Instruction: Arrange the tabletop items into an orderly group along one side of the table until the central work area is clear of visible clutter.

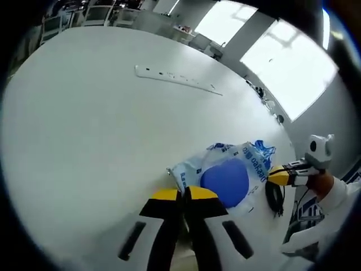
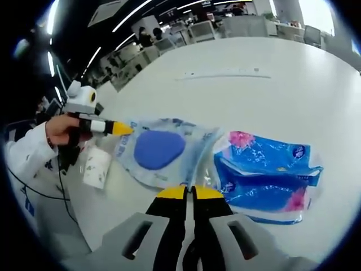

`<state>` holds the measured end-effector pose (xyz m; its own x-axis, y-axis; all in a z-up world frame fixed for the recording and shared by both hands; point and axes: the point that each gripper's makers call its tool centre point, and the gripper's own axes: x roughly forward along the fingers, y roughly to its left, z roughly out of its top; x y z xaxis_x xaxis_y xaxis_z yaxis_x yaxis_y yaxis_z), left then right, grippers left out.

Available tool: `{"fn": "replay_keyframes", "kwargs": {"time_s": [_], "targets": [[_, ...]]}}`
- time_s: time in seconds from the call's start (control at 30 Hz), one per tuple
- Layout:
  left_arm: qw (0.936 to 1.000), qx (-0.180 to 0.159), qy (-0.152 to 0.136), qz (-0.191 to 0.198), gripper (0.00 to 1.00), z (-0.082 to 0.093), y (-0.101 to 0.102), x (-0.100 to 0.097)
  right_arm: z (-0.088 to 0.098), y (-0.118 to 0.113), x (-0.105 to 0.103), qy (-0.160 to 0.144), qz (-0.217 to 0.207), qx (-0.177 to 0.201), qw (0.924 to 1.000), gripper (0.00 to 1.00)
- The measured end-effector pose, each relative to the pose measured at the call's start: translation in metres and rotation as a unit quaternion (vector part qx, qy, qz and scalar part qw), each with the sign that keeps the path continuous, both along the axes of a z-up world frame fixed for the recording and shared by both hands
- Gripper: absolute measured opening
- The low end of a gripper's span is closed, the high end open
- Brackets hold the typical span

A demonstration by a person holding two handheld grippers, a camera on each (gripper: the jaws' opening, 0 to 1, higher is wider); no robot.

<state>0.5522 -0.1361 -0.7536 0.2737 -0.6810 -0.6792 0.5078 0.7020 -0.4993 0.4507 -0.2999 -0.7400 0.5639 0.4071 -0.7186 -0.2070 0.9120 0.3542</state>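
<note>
Clear plastic pack with a blue oval [image 2: 159, 149] lies at the near edge of the white surface [image 2: 293, 84], touching the blue tissue pack [image 2: 265, 175]; both hand-held grippers, left [image 1: 185, 194] and right [image 2: 190, 192], pinch its edges with jaws together, so drag low and evenly.

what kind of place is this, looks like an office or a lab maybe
Probably an open-plan office or lab. A large white table carries a power strip let into its top, rows of desks with monitors stand behind under long ceiling strip lights, and big windows line one wall.
</note>
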Motion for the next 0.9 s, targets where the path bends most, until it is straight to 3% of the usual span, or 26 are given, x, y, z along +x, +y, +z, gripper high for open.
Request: {"fn": "replay_keyframes", "kwargs": {"time_s": [0.9], "targets": [[0.9998,-0.018,-0.007,-0.011,0.15,0.014,0.000,-0.004,0.005,-0.001,-0.003,-0.008,0.000,-0.006,0.9999,0.04]]}}
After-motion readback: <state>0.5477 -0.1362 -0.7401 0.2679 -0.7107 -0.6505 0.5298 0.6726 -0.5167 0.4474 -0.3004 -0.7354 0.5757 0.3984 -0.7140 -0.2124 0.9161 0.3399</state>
